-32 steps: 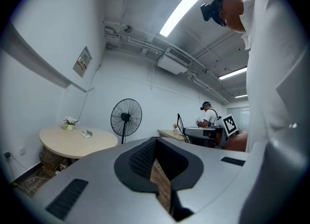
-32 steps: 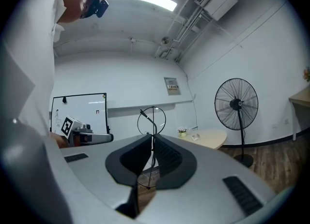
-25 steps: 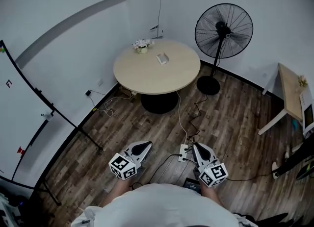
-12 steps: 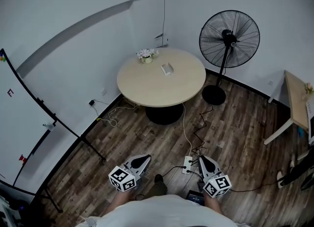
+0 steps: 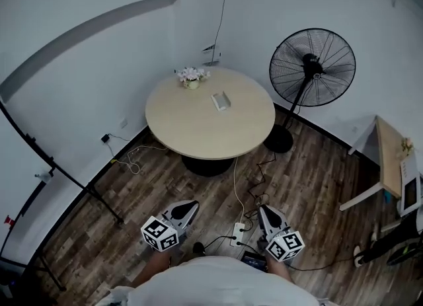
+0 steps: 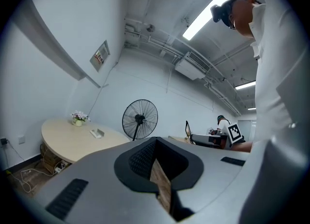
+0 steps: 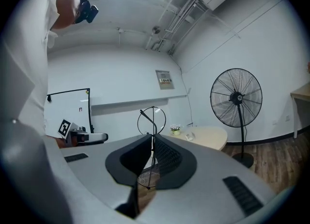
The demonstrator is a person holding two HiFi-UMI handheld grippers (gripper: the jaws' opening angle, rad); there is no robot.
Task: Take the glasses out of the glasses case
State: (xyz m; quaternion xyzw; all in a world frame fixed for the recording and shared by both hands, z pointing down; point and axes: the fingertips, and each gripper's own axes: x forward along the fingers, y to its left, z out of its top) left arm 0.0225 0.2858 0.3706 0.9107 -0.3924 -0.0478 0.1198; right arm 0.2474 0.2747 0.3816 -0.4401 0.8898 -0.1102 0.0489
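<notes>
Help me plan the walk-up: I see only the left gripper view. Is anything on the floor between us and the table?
Observer: Yes. The head view shows a power strip on the floor, just ahead of the right gripper and well short of the table.
Operator: What are the right jaws doing?
Observer: Its own view shows them together, with nothing held between them.
Operator: Anything on our left side?
Observer: A whiteboard on a stand, along the left wall.
</notes>
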